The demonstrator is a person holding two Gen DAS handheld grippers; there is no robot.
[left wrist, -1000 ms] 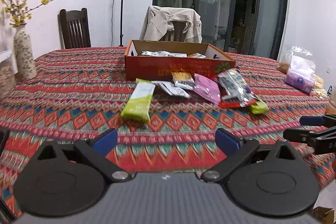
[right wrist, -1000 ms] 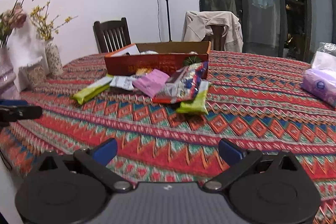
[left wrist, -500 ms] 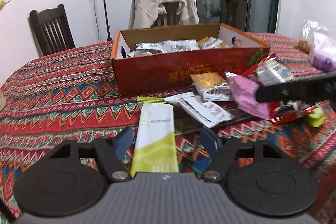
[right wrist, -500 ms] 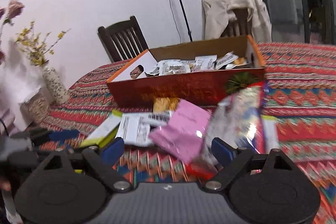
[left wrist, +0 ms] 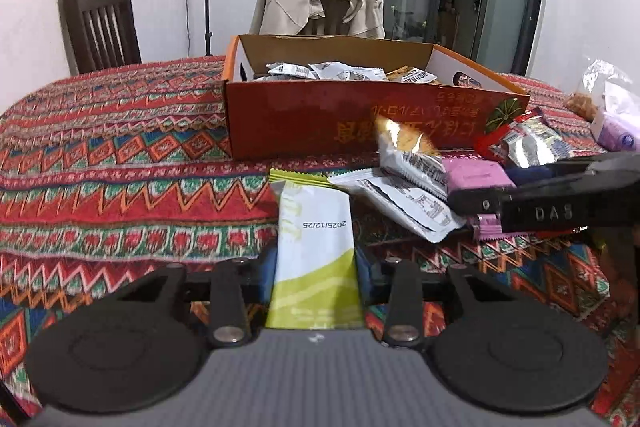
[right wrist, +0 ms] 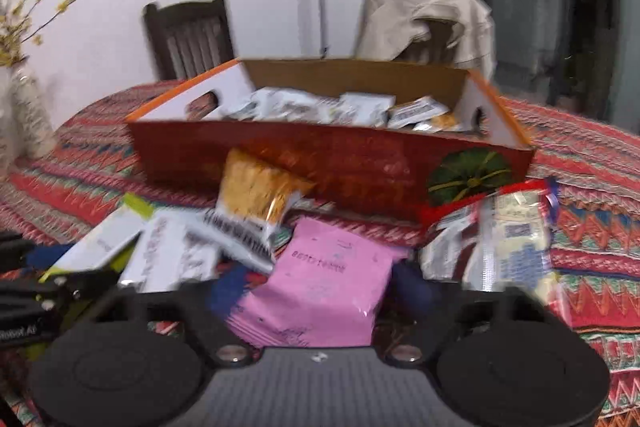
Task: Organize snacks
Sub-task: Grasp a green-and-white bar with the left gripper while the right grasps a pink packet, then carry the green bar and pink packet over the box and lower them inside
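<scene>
**Both tongs closing on snack packets**

Left gripper closing, flat white-and-green packet between its jaws; right gripper closing around pink foil packet; open red cardboard box just beyond both.

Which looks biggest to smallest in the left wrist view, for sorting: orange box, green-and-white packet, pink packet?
1. Orange box
2. Green-and-white packet, though it lies nearest the camera
3. Pink packet, partly hidden
</scene>
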